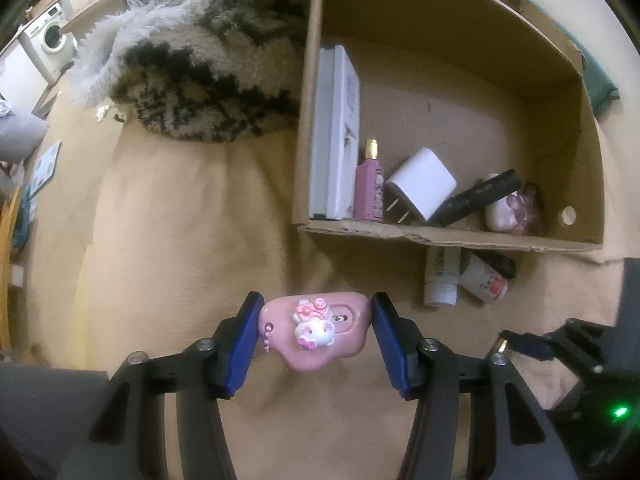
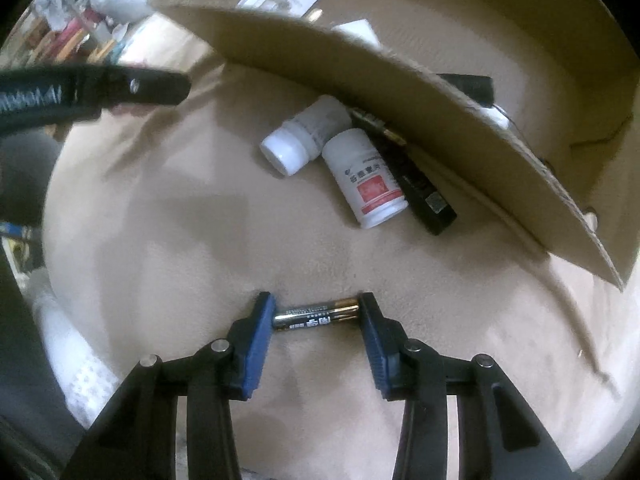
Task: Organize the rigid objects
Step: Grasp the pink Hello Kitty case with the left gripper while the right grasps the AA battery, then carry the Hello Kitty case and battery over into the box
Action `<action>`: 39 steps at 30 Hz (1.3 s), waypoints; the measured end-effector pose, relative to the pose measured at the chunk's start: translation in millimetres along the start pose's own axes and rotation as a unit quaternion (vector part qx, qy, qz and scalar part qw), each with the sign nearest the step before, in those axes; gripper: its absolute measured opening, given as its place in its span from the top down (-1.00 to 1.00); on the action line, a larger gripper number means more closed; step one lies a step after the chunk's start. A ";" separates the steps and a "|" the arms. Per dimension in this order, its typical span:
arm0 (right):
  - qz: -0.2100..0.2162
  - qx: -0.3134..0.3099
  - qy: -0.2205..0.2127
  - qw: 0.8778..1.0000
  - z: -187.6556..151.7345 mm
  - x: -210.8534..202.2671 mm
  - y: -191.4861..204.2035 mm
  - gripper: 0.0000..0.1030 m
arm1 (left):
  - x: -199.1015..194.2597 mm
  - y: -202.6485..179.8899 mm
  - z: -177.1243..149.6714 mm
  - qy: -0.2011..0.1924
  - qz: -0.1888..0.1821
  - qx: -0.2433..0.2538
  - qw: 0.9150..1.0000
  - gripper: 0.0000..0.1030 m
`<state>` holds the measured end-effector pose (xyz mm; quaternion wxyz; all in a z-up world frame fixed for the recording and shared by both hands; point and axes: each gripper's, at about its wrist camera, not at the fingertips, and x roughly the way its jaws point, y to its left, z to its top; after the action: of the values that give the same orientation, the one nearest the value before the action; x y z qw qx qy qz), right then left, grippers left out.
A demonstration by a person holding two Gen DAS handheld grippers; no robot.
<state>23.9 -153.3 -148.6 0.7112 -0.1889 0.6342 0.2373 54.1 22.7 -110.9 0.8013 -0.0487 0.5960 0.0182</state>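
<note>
My left gripper [image 1: 316, 308] points down at the beige cloth, its blue pads shut on a pink heart-shaped case [image 1: 320, 332] with a white cat figure on top. In the right wrist view my right gripper [image 2: 316, 312] is shut on a black and gold battery [image 2: 312, 318], held end to end just above the cloth. The cardboard box [image 1: 440, 236] stands behind both. In it are a white carton [image 1: 336, 132], a pink bottle [image 1: 370, 184], a white charger [image 1: 420, 188], a black tube [image 1: 476, 196] and a pale pink figure [image 1: 516, 208].
Two white pill bottles [image 2: 292, 140] [image 2: 364, 176] and a black stick [image 2: 420, 188] lie on the cloth against the box's near wall [image 2: 360, 92]. A shaggy patterned blanket [image 1: 192, 64] is heaped left of the box. A black finger [image 2: 120, 88] of the left gripper crosses the upper left.
</note>
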 end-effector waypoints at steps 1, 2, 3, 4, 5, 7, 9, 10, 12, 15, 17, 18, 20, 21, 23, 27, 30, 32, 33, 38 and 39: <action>0.006 0.007 -0.005 1.000 -7.1 -7.1 -11.1 0.14 | -1.1 0.3 0.0 -0.002 0.002 0.000 1.000 0.00; 0.012 0.013 -0.012 1.000 -7.5 -12.5 -13.6 0.14 | -2.1 0.8 0.0 -0.003 0.004 -0.001 1.000 0.00; 0.016 0.017 -0.020 1.000 -7.9 -18.5 -15.2 0.14 | -4.4 0.8 -0.4 -0.007 0.008 0.000 1.000 0.00; 0.018 0.021 -0.029 0.999 -8.4 -24.2 -16.3 0.14 | -6.0 1.1 -0.8 -0.009 0.010 0.000 1.000 0.00; 0.022 0.026 -0.037 0.999 -7.5 -30.3 -16.8 0.14 | -6.9 1.9 -1.6 -0.012 0.011 -0.002 1.000 0.00; 0.026 0.033 -0.055 0.998 -9.6 -42.7 -19.8 0.14 | -13.6 0.2 -4.8 -0.022 0.010 -0.006 1.000 0.00; 0.025 0.040 -0.068 0.997 -12.7 -51.7 -16.2 0.14 | -15.7 -2.4 -8.5 -0.030 0.014 -0.001 0.999 0.00; 0.028 0.043 -0.071 0.996 -13.9 -55.1 -16.4 0.14 | -16.5 -5.8 -11.3 -0.032 0.019 0.006 0.999 0.00; 0.032 0.044 -0.073 0.996 -15.5 -60.1 -16.2 0.14 | -17.7 -8.7 -14.9 -0.033 0.021 0.008 0.999 0.00; 0.029 0.046 -0.081 0.995 -12.6 -65.8 -16.2 0.14 | -23.5 -10.5 -17.7 -0.042 0.018 0.001 0.999 0.00; 0.036 0.059 -0.098 0.993 -18.5 -62.1 -6.4 0.14 | -33.4 -11.4 -18.9 -0.060 0.024 0.002 0.998 0.00; 0.041 0.066 -0.108 0.991 -17.8 -68.2 -12.5 0.14 | -41.0 -14.3 -19.6 -0.078 0.027 0.007 0.997 0.00; 0.046 0.077 -0.137 0.986 -17.5 -78.0 -16.5 0.14 | -50.8 -20.1 -21.8 -0.102 0.029 0.013 0.994 0.00; 0.048 0.080 -0.149 0.984 -17.5 -84.8 -22.3 0.14 | -53.1 -20.5 -21.6 -0.109 0.027 0.014 0.994 0.00; 0.054 0.087 -0.176 0.979 -15.5 -96.3 -26.0 0.13 | -60.9 -26.3 -22.2 -0.128 0.021 0.015 0.991 0.00; 0.047 0.100 -0.222 0.969 -10.9 -114.1 -33.2 0.13 | -75.1 -39.5 -18.0 -0.160 0.014 0.029 0.987 0.00; 0.043 0.118 -0.250 0.960 -6.1 -125.1 -40.5 0.13 | -81.5 -43.4 -8.9 -0.167 0.000 0.026 0.986 0.00; 0.038 0.131 -0.266 0.954 -2.6 -131.9 -49.2 0.13 | -87.7 -47.3 2.3 -0.165 -0.011 0.026 0.986 0.00; 0.039 0.136 -0.271 0.952 1.2 -133.5 -52.8 0.13 | -90.5 -49.4 6.5 -0.165 -0.018 0.024 0.986 0.00; 0.042 0.166 -0.272 0.947 17.7 -132.6 -74.5 0.13 | -96.0 -56.6 22.7 -0.179 -0.020 0.036 0.983 0.00; 0.040 0.169 -0.270 0.947 21.5 -130.0 -77.0 0.13 | -94.8 -57.2 26.9 -0.179 -0.019 0.037 0.983 0.00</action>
<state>75.0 -216.7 -19.4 0.8672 0.0305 0.4562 0.1973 57.4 -28.8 -9.4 0.8964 -0.0261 0.4424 -0.0107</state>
